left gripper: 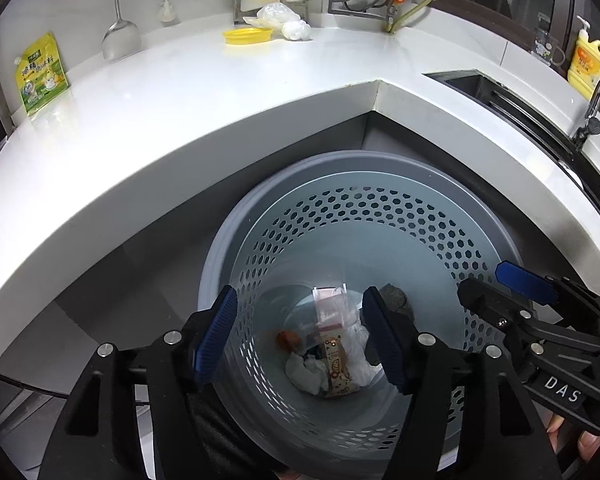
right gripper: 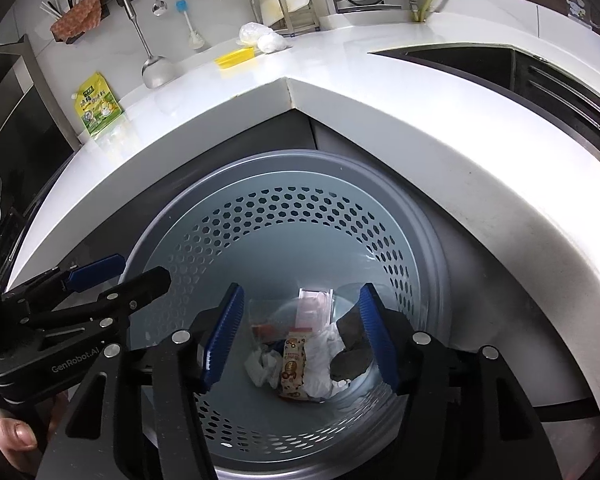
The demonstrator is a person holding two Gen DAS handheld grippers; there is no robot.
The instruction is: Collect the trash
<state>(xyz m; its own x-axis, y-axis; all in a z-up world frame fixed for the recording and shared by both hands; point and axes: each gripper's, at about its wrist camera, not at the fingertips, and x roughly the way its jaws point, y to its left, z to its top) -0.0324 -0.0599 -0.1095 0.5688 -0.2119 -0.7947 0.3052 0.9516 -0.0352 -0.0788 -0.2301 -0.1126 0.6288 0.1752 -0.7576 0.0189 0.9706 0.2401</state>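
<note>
Trash [left gripper: 328, 356] in the bin [left gripper: 380, 216] looks light, soft, probably crumpled; best pinched mid-fold. Both the left gripper [left gripper: 300, 336] and right gripper [right gripper: 300, 336] are held released, empty.

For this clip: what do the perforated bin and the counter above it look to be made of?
Bin: likely moulded plastic, matte grey-blue, judging by its even hexagonal holes and smooth rolled rim. Counter: glossy white stone or a stone-like composite, hard to tell which; it mirrors the green pouch and shows a joint line at the inner corner.
</note>
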